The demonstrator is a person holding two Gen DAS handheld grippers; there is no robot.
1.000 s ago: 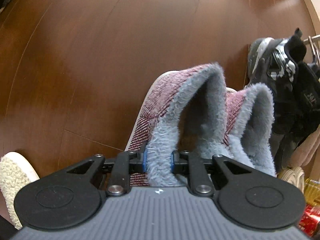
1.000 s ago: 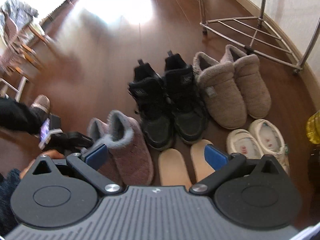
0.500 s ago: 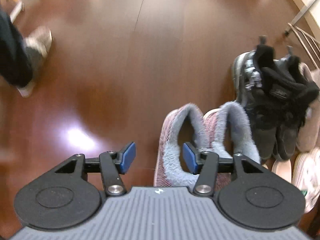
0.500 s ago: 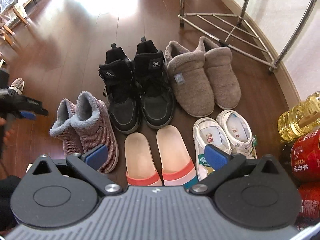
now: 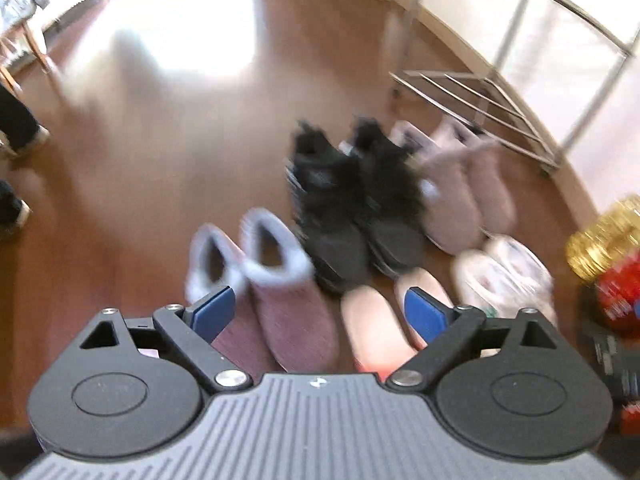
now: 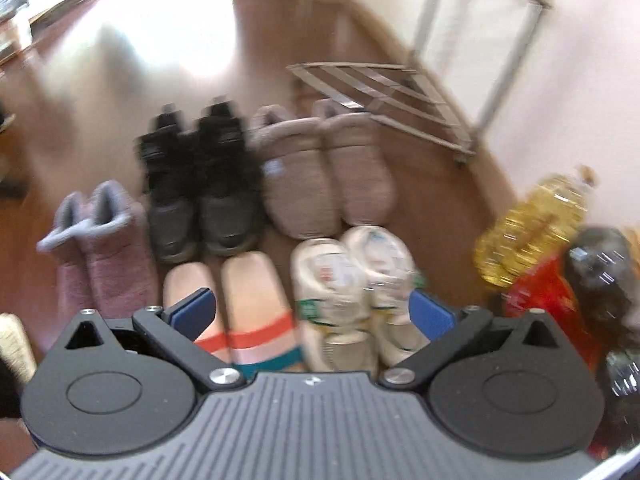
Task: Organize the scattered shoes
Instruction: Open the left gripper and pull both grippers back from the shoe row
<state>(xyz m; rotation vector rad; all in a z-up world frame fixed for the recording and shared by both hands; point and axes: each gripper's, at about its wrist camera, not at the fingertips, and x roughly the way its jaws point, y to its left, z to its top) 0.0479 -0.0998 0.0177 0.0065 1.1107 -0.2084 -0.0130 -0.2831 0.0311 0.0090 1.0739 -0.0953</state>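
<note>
Brown floor: bare wooden floor (image 5: 152, 168) lies open ahead and to the left of the left jaws, with a bright glare patch farther off.
Right edge: a silver metal rack (image 6: 400, 92) stands by the pale wall beyond the right jaws; a yellow oil bottle (image 6: 536, 224) and red containers (image 6: 552, 300) crowd the right side.
Left gripper: the left gripper (image 5: 320, 312) has its blue-padded jaws wide apart and holds nothing.
Right gripper: the right gripper (image 6: 312, 312) also has its jaws spread, empty.
Shoes: the maroon knit boots with grey fur cuffs (image 5: 280, 304) stand side by side just ahead of the left jaws; black lace-up sneakers (image 5: 352, 200) and taupe fleece slippers (image 5: 468, 196) sit beyond; peach slides with orange bands (image 6: 240, 300) and white sneakers (image 6: 352, 280) lie between the right jaws.
Change: a second ago the left jaws pinched a boot cuff; they have since let go, and both views now sit farther back, blurred.
</note>
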